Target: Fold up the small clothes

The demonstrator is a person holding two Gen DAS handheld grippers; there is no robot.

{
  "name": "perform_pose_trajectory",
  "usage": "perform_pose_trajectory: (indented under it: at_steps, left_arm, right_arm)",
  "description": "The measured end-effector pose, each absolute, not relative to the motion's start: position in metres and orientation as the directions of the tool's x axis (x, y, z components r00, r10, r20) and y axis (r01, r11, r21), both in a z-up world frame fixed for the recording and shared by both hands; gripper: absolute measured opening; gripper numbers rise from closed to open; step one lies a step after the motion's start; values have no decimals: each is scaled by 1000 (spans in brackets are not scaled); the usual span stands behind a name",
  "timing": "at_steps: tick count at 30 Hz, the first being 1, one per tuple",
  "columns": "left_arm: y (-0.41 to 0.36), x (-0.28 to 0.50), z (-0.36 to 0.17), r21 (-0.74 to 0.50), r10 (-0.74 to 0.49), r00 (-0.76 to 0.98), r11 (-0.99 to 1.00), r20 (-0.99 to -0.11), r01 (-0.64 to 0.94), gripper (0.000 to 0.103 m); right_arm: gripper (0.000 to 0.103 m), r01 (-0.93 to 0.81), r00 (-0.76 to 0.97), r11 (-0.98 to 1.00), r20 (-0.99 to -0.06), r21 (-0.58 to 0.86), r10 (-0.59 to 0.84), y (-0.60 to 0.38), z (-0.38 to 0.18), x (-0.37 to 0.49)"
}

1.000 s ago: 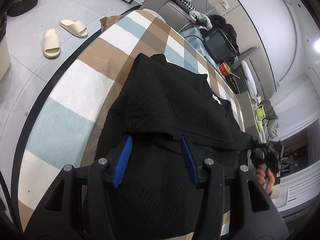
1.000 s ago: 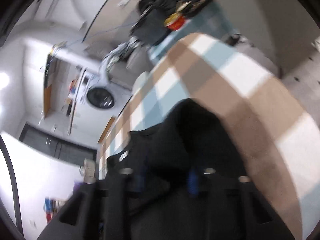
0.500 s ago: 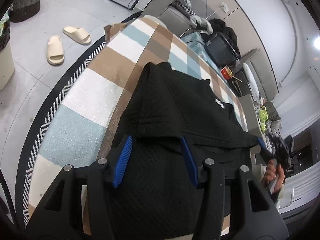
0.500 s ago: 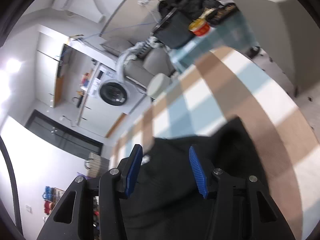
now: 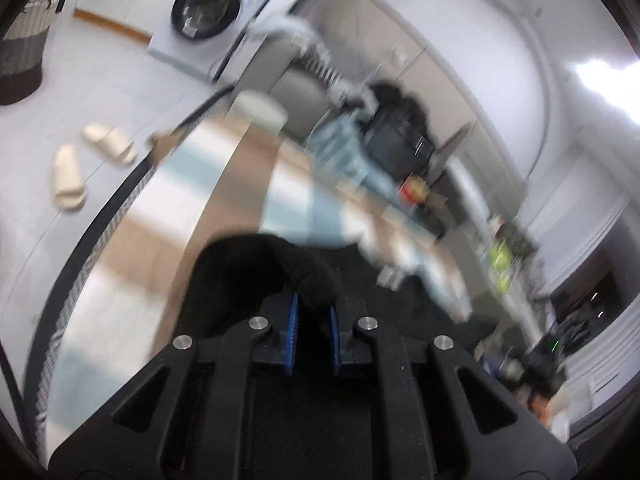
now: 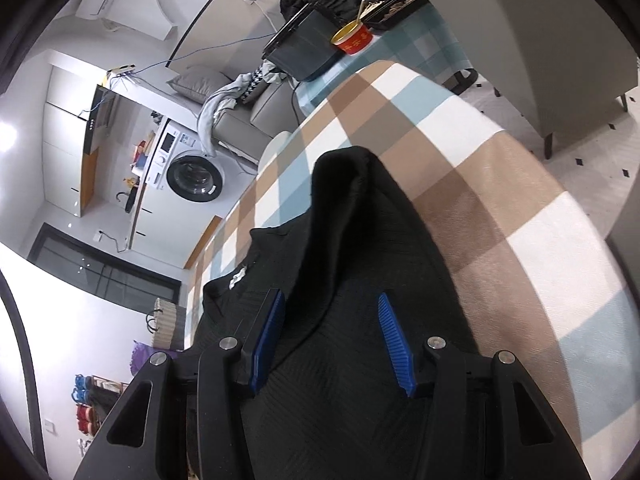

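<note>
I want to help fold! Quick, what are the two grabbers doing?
Left gripper: just closed, pinching the black garment.
Right gripper: open, holding nothing, over the garment.

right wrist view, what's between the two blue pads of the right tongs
In the right wrist view, a raised fold of the black garment runs between the pads; the right tongs stand open, neither pad pressing it.

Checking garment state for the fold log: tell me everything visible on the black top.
The black top is a textured knit with a small white mark near the neck. It lies on the checked cloth, partly folded, one fold peaking upward. The left gripper has just closed and pinches a rolled edge. The right gripper stands open over the fabric, pads not pressing.
</note>
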State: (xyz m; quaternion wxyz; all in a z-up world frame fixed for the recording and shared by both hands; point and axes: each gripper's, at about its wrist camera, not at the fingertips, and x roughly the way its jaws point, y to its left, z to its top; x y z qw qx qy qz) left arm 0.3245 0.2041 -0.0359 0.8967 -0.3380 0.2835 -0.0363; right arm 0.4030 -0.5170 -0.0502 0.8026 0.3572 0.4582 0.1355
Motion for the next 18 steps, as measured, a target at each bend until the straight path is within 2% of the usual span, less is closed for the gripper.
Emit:
perform_pose_trajectory:
  at_steps: [1, 3, 4, 5, 12, 18]
  left_arm:
    - [209, 332, -30, -635, -209, 866, 758, -455, -151, 11]
    - [216, 347, -28, -617, -105, 868, 744, -485, -256, 29]
    - [220, 358, -33, -612, -77, 849, 728, -522, -310, 58]
    - [222, 363, -38, -611, -69, 839, 717, -540, -334, 70]
    - [220, 359, -61, -560, -97, 778, 749, -621, -353, 70]
    - [210, 326, -66, -487, -80, 753, 805, -653, -338, 70]
  right_arm:
    - [50, 111, 546, 712, -641, 693, 539, -517, -48, 403]
    - [50, 107, 548, 722, -646, 683, 530, -517, -43, 400]
    - [51, 103, 552, 726, -646, 680, 527, -516, -41, 399]
    - [53, 100, 552, 730, -648, 676, 525, -516, -40, 397]
    - [54, 97, 503, 767, -697, 634, 512, -507, -49, 402]
    - [56, 95, 494, 748, -684, 657, 538, -492, -58, 443]
